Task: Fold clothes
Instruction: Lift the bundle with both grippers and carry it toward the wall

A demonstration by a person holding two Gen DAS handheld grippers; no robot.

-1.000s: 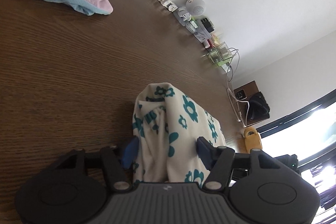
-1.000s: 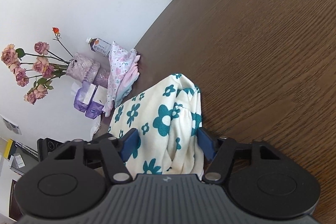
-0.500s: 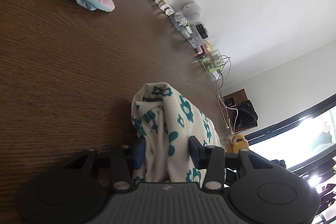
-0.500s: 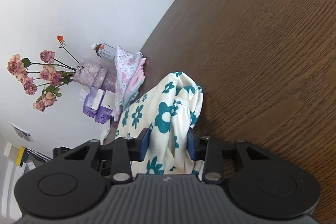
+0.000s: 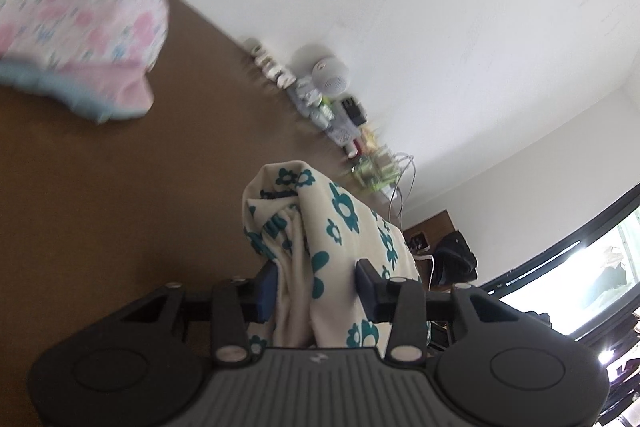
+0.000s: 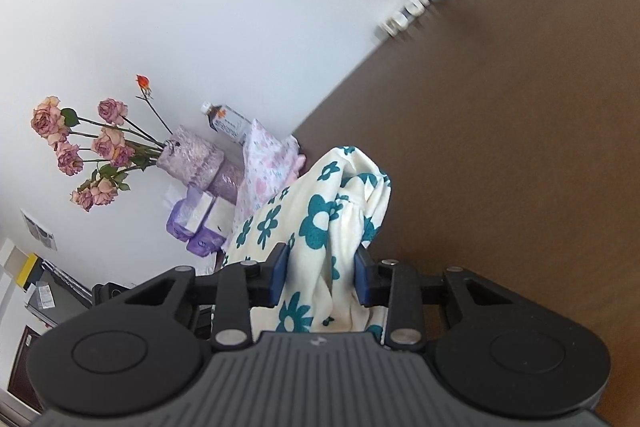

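Note:
A cream garment with teal flowers (image 5: pixel 320 227) is bunched between the blue pads of my left gripper (image 5: pixel 316 287), which is shut on it. The cloth rises in a hump in front of the fingers, above the dark brown table (image 5: pixel 100 207). In the right wrist view the same garment (image 6: pixel 320 223) is pinched by my right gripper (image 6: pixel 320 279), also shut on it. Both ends of the cloth are lifted off the table. The part hanging between the two grippers is hidden.
A folded stack of pink floral and light blue clothes (image 5: pixel 80 19) lies at the table's far left. Small bottles and a white round speaker (image 5: pixel 328 75) line the wall edge. A vase of dried roses (image 6: pixel 120 155), a drink bottle (image 6: pixel 228 121) and purple tissue packs (image 6: pixel 200 223) stand beside the stack.
Both grippers closed from open onto the flowered garment and have lifted and tilted up, so more wall shows. The views are now motion-blurred.

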